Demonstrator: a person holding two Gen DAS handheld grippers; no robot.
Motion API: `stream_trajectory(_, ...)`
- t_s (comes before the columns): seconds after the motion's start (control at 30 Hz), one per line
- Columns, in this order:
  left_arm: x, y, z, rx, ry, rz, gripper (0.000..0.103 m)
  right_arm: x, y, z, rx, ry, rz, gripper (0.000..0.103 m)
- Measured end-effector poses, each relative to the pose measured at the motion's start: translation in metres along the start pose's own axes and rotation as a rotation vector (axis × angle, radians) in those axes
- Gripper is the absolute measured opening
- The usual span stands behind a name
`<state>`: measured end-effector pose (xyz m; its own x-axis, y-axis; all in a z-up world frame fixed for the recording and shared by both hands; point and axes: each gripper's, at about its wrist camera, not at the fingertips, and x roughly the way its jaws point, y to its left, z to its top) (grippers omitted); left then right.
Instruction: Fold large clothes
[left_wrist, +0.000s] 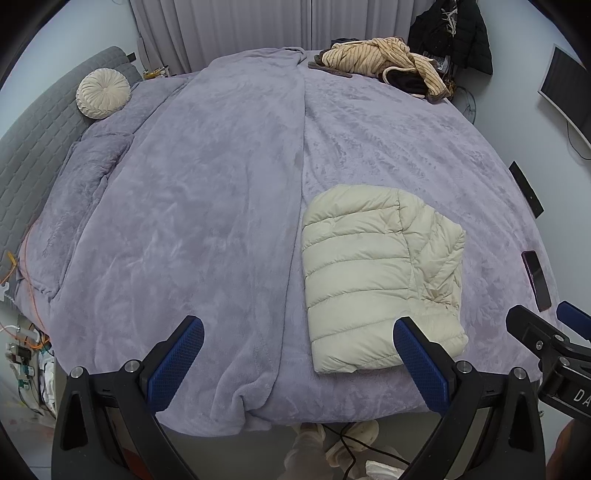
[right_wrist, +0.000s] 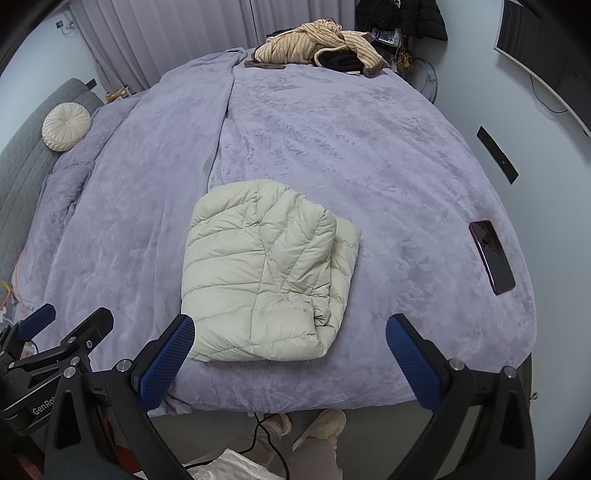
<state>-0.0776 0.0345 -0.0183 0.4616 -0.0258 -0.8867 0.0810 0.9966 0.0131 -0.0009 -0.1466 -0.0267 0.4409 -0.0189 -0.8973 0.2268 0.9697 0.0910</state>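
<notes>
Beyond spread hand-held grippers (right_wrist: 290, 332): folded jacket (right_wrist: 266, 269).

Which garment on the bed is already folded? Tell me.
The cream puffer jacket, lying as a neat flat bundle near both open grippers. The striped tan garment at the far edge is a crumpled heap.

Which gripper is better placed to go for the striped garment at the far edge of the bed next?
Right, marginally. Both the right gripper and left gripper are open and empty at the near edge. The striped garment lies far right; the folded cream jacket lies in between.
</notes>
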Motion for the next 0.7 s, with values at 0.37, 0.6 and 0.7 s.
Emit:
stream_trajectory(0.37, 0.0025, 0.0019, 0.0008, 0.003, 0.011, 0.009, 0.103, 0.0006, -0.0005, 0.0007, 0.003, 0.003, 0.002, 0.103)
stream_trajectory(0.6, 0.0049, -0.0011, 0.0053, 0.021, 0.011, 0.007, 0.103, 0.0018, -0.0029, 0.0042, 0.011, 0.010, 0.004, 0.103)
stream_trajectory(0.7, 0.0049, -0.0042, 0.0060, 0.025, 0.013, -0.004, 0.103, 0.0027, -0.0032, 0.0059, 0.011, 0.010, 0.004, 0.103)
